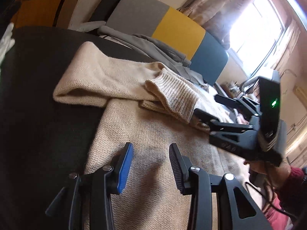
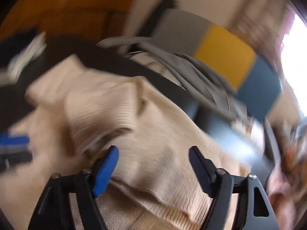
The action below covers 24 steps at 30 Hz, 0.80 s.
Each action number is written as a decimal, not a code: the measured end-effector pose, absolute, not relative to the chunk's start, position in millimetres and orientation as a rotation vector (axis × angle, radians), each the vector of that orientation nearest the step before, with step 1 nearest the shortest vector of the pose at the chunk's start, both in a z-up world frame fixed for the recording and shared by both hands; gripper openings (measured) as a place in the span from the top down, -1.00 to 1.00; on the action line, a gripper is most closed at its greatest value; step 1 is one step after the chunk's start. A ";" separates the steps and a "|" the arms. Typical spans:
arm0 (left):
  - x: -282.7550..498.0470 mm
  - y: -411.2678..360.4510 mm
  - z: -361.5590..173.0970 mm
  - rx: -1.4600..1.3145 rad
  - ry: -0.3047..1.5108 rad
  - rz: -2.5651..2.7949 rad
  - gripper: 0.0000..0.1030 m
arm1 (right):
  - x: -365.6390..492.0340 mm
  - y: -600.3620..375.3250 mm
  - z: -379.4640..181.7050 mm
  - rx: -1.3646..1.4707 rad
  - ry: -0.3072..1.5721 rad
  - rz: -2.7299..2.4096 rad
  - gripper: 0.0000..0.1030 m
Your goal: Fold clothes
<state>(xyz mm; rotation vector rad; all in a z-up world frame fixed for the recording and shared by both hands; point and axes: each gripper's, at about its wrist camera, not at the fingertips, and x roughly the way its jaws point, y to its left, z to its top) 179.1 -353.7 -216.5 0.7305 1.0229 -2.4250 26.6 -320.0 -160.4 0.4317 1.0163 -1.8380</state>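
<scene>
1. A beige knit sweater [image 1: 145, 134] lies spread on a dark tabletop [image 1: 48, 99]. One sleeve [image 1: 107, 80] is folded across the body, and its ribbed cuff [image 1: 172, 97] rests on top of the knit.
2. In the left wrist view the left gripper [image 1: 151, 163] hangs over the sweater body. Its jaws stand partly apart with only fabric seen beneath them, and nothing is pinched between the blue pad [image 1: 125, 168] and the black pad.
3. In the same view the right gripper [image 1: 209, 107] reaches in from the right, its fingertips at the edge of the ribbed cuff. I cannot tell whether it touches the cuff.
4. A hand [image 1: 268, 170] in a dark red sleeve holds that gripper's handle, on which a green light [image 1: 274, 102] glows.
5. The right wrist view is blurred. The right gripper's [image 2: 153, 164] jaws stand fairly wide above a fold of the sweater [image 2: 153, 134], and no cloth appears clamped.
6. Beyond the table lies a heap of grey clothing [image 1: 153, 46].
7. Behind the heap stands a chair back [image 1: 178, 30] in grey, yellow and blue panels.
8. A bright window [image 1: 255, 23] with curtains fills the upper right.
</scene>
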 end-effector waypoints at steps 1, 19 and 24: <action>181.6 -355.6 -217.8 0.719 1.045 -2.428 0.25 | 30.9 -325.3 -162.0 0.390 1.060 -1.812 -0.30; 179.4 -361.6 -217.9 0.684 1.087 -2.446 0.24 | 30.2 -365.1 -153.3 0.438 1.045 -1.453 0.17; 181.3 -361.5 -218.7 0.682 1.091 -2.448 0.25 | 26.1 -376.3 -152.5 0.499 1.047 -1.427 0.73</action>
